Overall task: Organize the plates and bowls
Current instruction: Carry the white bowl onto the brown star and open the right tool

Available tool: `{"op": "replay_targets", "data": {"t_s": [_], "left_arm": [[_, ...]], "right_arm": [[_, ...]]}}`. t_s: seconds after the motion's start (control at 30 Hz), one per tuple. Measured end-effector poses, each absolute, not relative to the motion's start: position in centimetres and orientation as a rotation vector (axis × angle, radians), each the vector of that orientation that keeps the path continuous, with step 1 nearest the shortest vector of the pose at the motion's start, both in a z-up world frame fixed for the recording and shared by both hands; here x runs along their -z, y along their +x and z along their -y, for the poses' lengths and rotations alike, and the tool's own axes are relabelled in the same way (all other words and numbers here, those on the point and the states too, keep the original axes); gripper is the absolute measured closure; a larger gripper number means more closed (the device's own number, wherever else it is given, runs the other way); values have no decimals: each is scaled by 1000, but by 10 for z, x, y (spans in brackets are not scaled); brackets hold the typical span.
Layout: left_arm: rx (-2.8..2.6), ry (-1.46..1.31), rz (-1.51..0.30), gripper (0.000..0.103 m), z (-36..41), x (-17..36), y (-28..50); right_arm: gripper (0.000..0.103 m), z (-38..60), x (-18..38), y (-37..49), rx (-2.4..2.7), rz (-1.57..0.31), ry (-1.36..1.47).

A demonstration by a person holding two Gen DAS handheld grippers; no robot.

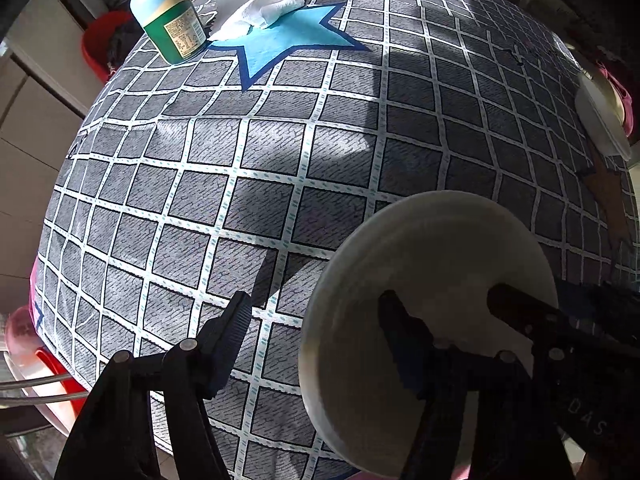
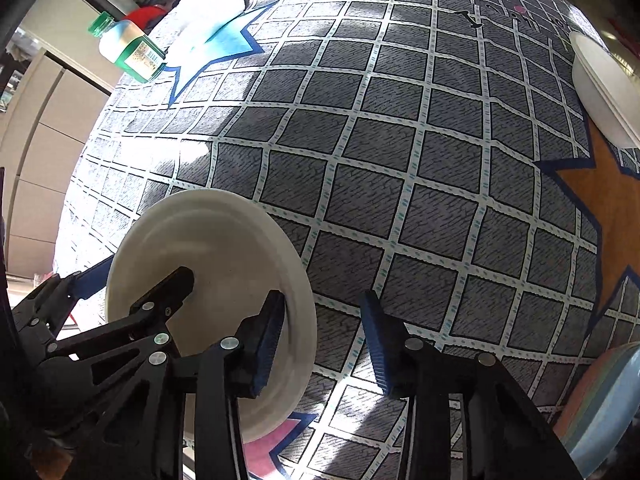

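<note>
While both grippers straddle its rim, the white plate [image 2: 224,240] lies flat.

A plate [image 2: 216,256] lies on the tablecloth [image 2: 400,184], bottle [image 2: 128,54] far behind it, bowl [image 2: 604,92] far right.

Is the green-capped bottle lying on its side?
No, the bottle stands upright on the checked cloth, cap on top.

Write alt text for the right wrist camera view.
A white plate lies on a grey checked tablecloth, its rim between the open jaws of the right gripper and, opposite, the left gripper. A green-capped bottle stands at upper left.
</note>
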State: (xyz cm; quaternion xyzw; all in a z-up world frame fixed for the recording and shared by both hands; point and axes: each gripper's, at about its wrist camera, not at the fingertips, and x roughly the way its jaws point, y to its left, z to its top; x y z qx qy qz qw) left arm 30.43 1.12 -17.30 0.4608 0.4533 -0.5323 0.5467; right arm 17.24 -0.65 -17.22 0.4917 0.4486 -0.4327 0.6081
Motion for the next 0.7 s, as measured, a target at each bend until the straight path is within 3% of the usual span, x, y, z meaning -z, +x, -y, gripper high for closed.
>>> {"op": "replay_targets", "data": {"t_s": [0.07,0.1,0.33,0.63,0.7], "left_arm": [[1300,1069,-1095,58,-11,173,302],[1311,1064,-1104,63,-11,172,300],[1217,993,-1190,63,-15,174,287],[1013,941,-1299,62,-54,176,208],[966,922,-1334,54,-59,180,197]], "right_arm": [[84,8,174,182,955,-1048,1151],[87,9,176,184,938,-1046,1166],[89,11,186,172,775,-1056,1256],[89,0,191,122,560,-1216,1189],[89,0,194,116,513,-1248,1170]]}}
